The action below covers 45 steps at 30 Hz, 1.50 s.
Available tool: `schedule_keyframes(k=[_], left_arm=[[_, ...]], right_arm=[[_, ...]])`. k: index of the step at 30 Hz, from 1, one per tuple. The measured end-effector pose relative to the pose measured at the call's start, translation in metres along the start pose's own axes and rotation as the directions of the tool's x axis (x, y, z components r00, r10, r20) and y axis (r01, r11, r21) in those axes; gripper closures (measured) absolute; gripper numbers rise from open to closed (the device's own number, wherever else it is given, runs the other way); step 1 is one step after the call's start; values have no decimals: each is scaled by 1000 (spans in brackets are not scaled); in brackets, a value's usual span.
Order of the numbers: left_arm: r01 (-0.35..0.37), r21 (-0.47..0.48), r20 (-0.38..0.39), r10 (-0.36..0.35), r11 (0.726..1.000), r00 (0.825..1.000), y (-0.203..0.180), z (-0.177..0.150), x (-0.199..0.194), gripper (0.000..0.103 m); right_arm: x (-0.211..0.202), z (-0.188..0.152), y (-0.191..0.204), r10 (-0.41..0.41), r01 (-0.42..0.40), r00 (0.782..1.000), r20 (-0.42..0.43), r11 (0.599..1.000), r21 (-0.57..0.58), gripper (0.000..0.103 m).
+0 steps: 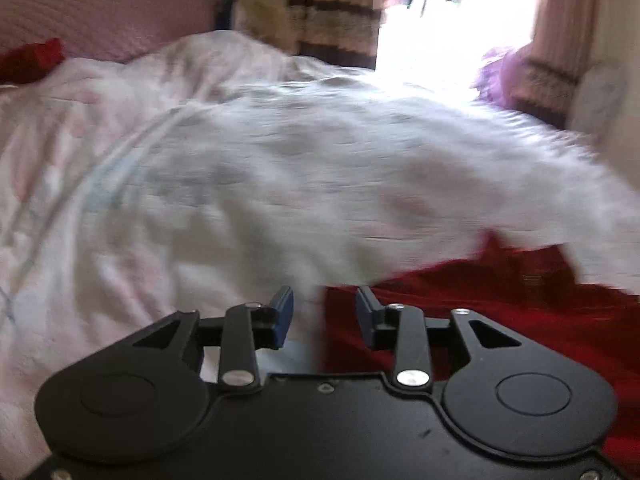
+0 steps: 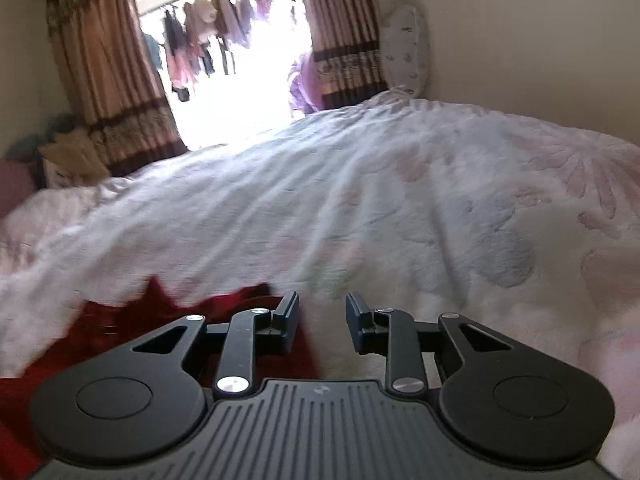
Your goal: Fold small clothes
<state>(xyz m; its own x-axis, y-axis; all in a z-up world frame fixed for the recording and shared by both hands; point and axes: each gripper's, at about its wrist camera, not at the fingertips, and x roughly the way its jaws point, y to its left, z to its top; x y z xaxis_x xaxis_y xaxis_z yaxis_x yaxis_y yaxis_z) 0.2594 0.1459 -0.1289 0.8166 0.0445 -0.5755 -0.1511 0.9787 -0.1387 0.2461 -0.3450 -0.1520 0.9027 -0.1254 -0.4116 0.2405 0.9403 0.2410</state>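
A red garment [image 1: 500,304] lies on the white bedspread [image 1: 260,168], at the lower right of the left wrist view. My left gripper [image 1: 325,318] is open just above the garment's left edge, nothing between its fingers. In the right wrist view the same red garment [image 2: 120,328] lies at the lower left, partly hidden under the gripper body. My right gripper [image 2: 322,322] is open over the garment's right edge, its left finger above the red cloth and its right finger above the bedspread [image 2: 400,208]. Both views are motion-blurred.
A pink headboard [image 1: 104,16] and another red item [image 1: 32,58] sit at the bed's far left. Brown curtains [image 2: 104,80] frame a bright opening with hanging clothes [image 2: 208,32]. A purple cloth [image 2: 304,84] and a white pillow [image 2: 404,48] stand by the wall.
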Motion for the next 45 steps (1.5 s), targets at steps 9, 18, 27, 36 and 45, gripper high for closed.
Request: schedule_keyframes(k=[9,18,27,36,45], left_arm=[[230,146,-141,-210,962,968,-106,-73,-24,61],[111,185,-366,-36,977,930,-85,-108,-5,57],[56,257,-401,53,965,915,-60,-109,-31,57],[115,163,-282,-65,980,957,-62,-74,-70,58],[169,141,-302,-120,976,946,-99,-101,-25,54]], right_arm=[[-29,-52,78,292,-290,931,-220,956,42,69],[-36,-95,110,164,-252,900,-404,952,-174,69],[-69,-99,86,156,-241,873,-462,962,-129,69],[-101,-69,79,234,-309,893,-385,940,-145,66],[-42,-96,135,287,-378,837,-467,919,-114,70]])
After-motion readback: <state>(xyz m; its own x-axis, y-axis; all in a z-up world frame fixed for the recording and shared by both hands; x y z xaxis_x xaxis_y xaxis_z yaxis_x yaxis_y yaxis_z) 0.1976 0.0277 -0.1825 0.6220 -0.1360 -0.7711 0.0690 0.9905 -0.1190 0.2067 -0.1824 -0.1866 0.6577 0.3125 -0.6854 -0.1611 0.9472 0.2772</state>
